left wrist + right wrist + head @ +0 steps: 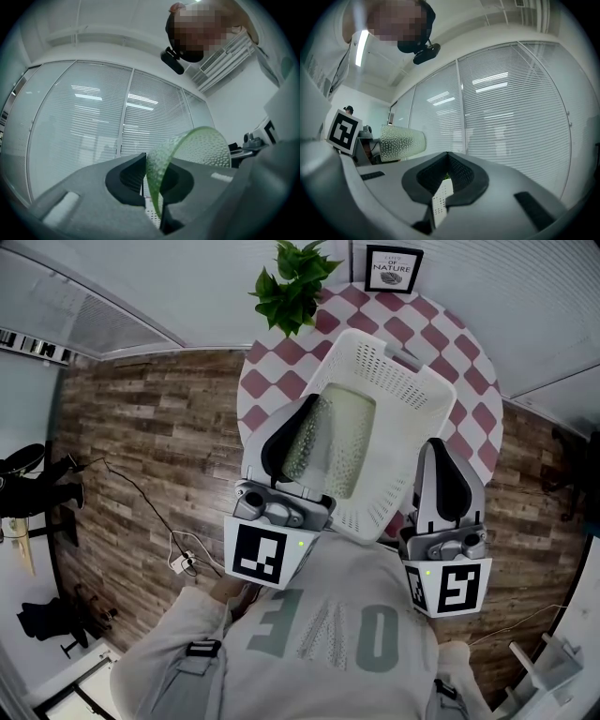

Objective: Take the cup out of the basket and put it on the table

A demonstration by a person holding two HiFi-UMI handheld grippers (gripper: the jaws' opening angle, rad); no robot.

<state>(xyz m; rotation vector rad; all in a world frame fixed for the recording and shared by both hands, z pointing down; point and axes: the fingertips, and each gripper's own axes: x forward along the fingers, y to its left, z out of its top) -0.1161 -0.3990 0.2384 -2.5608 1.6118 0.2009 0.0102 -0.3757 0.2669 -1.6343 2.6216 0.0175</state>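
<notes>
A pale green dimpled cup (342, 442) lies on its side above the inside of the white perforated basket (394, 371). My left gripper (302, 427) is shut on the cup's wall near its rim. In the left gripper view the green wall (201, 147) runs between the dark jaws of the left gripper (157, 187). My right gripper (429, 465) is shut on the basket's near right rim. In the right gripper view a white perforated strip of the basket (440, 201) sits in the right gripper (447, 180), and the cup (401, 143) shows at the left.
Under the basket is a round table (469, 362) with a red and white checked cloth. A potted plant (292, 282) and a framed sign (392, 268) stand at its far edge. Cables and a plug (183, 559) lie on the wooden floor at the left.
</notes>
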